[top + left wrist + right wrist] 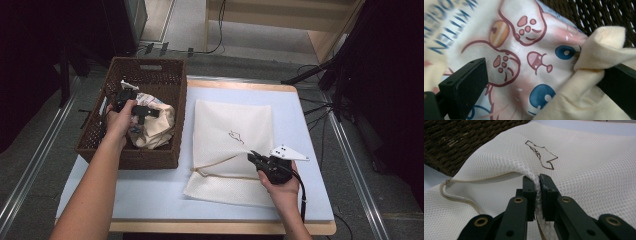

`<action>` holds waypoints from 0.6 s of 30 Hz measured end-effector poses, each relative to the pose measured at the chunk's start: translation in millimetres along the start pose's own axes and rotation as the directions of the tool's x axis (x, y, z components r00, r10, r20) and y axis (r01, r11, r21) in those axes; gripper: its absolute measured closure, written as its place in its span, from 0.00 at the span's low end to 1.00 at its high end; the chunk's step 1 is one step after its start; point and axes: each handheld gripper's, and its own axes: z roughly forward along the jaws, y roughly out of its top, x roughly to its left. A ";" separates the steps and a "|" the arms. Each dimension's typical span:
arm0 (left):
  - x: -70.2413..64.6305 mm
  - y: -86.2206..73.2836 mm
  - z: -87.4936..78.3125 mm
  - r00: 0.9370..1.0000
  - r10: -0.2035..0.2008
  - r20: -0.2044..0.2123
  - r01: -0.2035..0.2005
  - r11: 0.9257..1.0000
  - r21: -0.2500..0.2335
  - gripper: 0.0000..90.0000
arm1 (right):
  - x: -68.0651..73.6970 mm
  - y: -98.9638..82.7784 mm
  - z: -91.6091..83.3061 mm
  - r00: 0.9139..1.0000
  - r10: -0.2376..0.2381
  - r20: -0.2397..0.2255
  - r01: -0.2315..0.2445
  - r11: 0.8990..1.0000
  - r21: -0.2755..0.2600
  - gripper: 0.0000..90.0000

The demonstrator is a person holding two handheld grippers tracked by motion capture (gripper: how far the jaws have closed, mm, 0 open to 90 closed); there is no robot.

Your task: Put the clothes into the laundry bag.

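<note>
Your right gripper [536,182] pinches the mesh bag's [232,130] upper layer beside the zipper edge [474,180] on the table [300,190]. Your left gripper [131,107], jaws spread, sits over the cream printed garment [524,50] inside the basket [150,160], hemmed by its walls.

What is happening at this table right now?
A person works with a claw in each hand. The right claw is shut on a pinched fold of the white mesh bag, lifting the edge of its opening beside the zip. The bag lies flat on the table. The left claw is down in the wicker basket, open around a cream printed garment, with cloth between its jaws but not yet pinched.
</note>
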 end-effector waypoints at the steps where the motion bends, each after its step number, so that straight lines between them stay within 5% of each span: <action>1: 0.2 -0.1 1.4 1.000 -0.006 0.016 0.006 1.000 0.012 0.00 | 0.1 -0.1 -0.1 1.000 0.000 -0.005 0.000 1.000 -0.002 0.93; 7: -5.1 -0.3 8.6 0.993 -0.007 0.116 -0.004 0.996 0.092 0.00 | 2.8 0.3 -0.7 0.999 -0.011 -0.033 0.011 1.000 -0.015 0.91; 11: -10.8 -0.5 13.5 0.996 0.052 0.073 -0.061 0.991 0.123 0.00 | 3.0 -0.5 0.7 0.999 -0.013 -0.032 0.013 1.000 -0.003 0.91; 14: -18.2 -0.5 20.5 0.993 0.108 0.041 -0.113 0.978 0.178 0.00 | 3.2 -0.9 1.3 0.999 -0.011 -0.031 0.011 1.000 0.001 0.92; 16: -24.6 -1.6 25.7 0.987 0.148 0.054 -0.157 0.962 0.223 0.00 | 3.1 -1.4 1.7 0.999 -0.013 -0.031 0.014 1.000 0.004 0.91; 18: -26.4 -2.2 27.6 0.984 0.167 0.058 -0.176 0.956 0.236 0.00 | 2.8 -2.0 2.0 0.999 -0.015 -0.036 0.015 1.000 0.000 0.91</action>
